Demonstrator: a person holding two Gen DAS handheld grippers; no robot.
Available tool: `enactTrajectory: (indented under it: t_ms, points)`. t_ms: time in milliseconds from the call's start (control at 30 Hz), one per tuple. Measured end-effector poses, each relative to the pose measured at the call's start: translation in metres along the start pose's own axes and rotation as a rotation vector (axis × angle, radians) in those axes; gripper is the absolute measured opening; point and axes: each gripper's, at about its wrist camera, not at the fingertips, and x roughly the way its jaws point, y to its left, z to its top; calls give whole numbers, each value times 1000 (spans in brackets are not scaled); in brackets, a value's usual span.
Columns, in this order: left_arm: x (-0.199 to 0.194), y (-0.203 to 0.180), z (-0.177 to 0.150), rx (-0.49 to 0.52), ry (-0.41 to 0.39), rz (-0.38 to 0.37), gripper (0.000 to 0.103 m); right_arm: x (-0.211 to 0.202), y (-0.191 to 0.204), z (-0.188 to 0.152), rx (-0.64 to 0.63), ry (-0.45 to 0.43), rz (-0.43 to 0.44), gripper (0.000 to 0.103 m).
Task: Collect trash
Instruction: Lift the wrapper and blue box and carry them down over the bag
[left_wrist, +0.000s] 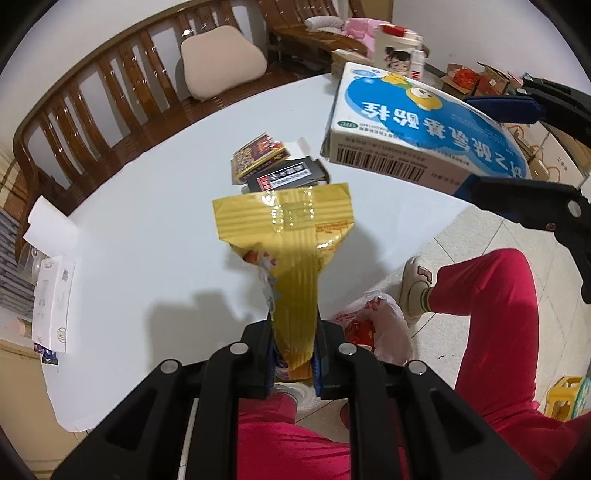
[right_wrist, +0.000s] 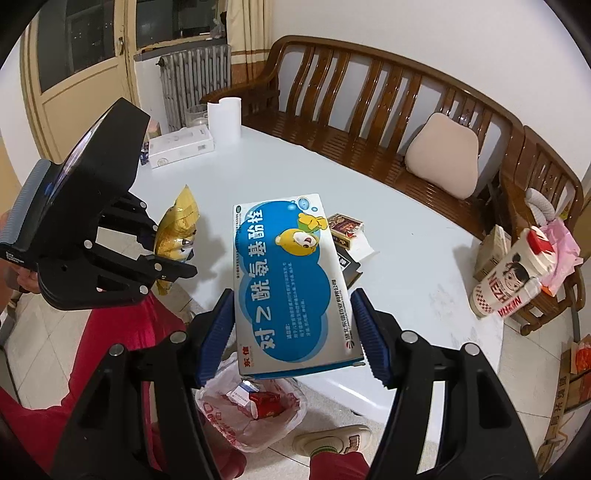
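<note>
My left gripper (left_wrist: 293, 363) is shut on a yellow snack wrapper (left_wrist: 291, 240), held above the white table's (left_wrist: 147, 229) near edge; it also shows in the right wrist view (right_wrist: 177, 229). My right gripper (right_wrist: 291, 332) is shut on a blue and white medicine box (right_wrist: 291, 280), also seen in the left wrist view (left_wrist: 417, 129). A plastic trash bag (right_wrist: 255, 413) with red packets inside sits on the floor below the box. A dark red card box (left_wrist: 258, 153) and a black box (left_wrist: 286, 177) lie on the table.
A white carton (left_wrist: 51, 302) and a paper roll (right_wrist: 223, 120) stand at the table's far end. A wooden bench with a beige cushion (right_wrist: 441, 160) runs behind the table. A printed cup (right_wrist: 509, 277) stands at right. The person's red-trousered legs (left_wrist: 491, 314) are beside the bag.
</note>
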Motion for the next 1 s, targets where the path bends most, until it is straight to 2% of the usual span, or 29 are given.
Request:
enactTrajectory:
  t_ms: [233,500,800,1000]
  points:
    - [-5,-17,-15,7,-4,-12,15,-22,14,-21,-3,-18,-6,63]
    - [2,-35,-36,16,1,-50,15,-30,34,-51,3,1,-5,63]
    - [26,-48,-57,7,12,-95,15,-12,54,-90,24,64,23,63]
    - [54,-57,-75,-11,52,-120,15,5,58,-112,47,110,33,63]
